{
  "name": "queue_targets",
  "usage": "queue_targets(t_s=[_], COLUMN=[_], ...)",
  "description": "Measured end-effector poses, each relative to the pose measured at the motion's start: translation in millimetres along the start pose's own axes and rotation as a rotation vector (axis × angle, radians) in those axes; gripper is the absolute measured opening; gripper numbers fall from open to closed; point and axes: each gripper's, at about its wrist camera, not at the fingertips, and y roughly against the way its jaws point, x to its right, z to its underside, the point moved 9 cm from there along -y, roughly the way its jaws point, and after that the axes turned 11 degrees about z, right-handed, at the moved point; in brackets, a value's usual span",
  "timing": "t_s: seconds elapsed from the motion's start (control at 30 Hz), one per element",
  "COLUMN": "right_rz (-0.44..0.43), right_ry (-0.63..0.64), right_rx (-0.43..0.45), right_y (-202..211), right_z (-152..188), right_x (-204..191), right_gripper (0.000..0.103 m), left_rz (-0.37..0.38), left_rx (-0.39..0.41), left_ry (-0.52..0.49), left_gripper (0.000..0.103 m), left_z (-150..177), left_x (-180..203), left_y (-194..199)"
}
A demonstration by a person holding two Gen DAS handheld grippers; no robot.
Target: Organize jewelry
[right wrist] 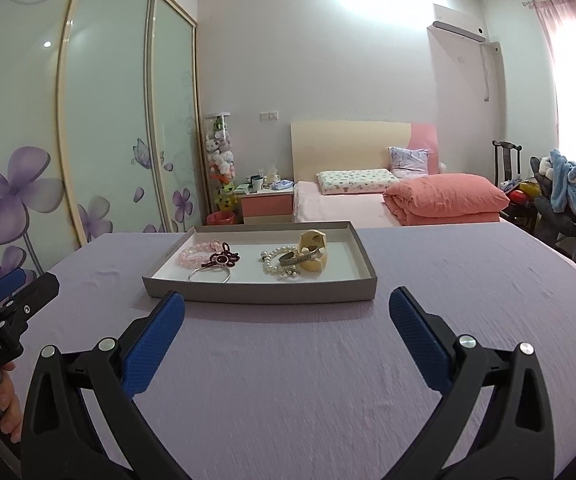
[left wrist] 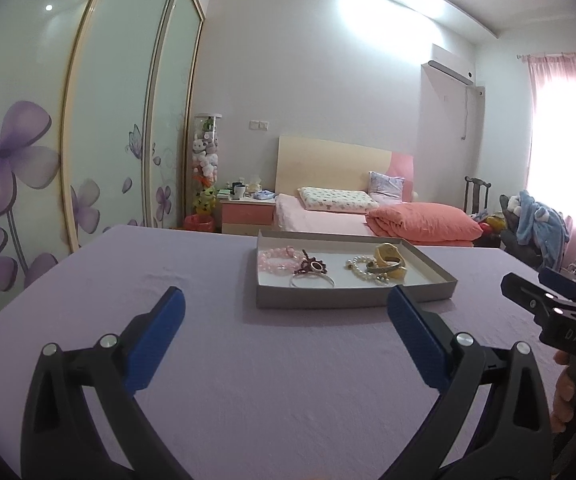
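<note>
Holding both the left gripper (left wrist: 286, 308) and right gripper (right wrist: 287, 308) wide open and empty, near the tray (right wrist: 260, 292), I fear snagging the tangled pearl bracelet (right wrist: 278, 266) with its neighbours.

Bedroom background: flower-printed wardrobe (right wrist: 100, 120), bed (right wrist: 339, 204) with folded quilt (right wrist: 445, 198), nightstand (right wrist: 266, 204), air conditioner (right wrist: 457, 26), pink curtain (left wrist: 563, 140).

"GenRobot.AI" on left gripper (right wrist: 12, 292)

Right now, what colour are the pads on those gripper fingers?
Blue, textured pads on black fingers, both grippers alike; clearest in the right wrist view.
</note>
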Motion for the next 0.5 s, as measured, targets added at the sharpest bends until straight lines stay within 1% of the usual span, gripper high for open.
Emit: queue_targets(t_s=[0.13, 0.37, 0.5], right_rz=[-0.012, 0.000, -0.006], right_ry=[-0.017, -0.016, -0.015], right_rx=[-0.005, 0.011, 0.011], right_y=[1.9, 5.7, 6.1], right_z=[5.0, 7.7, 8.2], right_x=[2.8, 6.7, 6.2], right_gripper=[0.101, 0.101, 0.101], left_rz=[0.010, 0.006, 0.017], left_rx=[-0.003, 0.010, 0.003], left_ry=[0.025, 0.004, 0.017], left_gripper=[0.099, 0.099, 0.099], left_z=[2.7, -0.2, 0.9], left_x=[-1.0, 5.8, 7.1], left_y=[3.1, 8.9, 7.9])
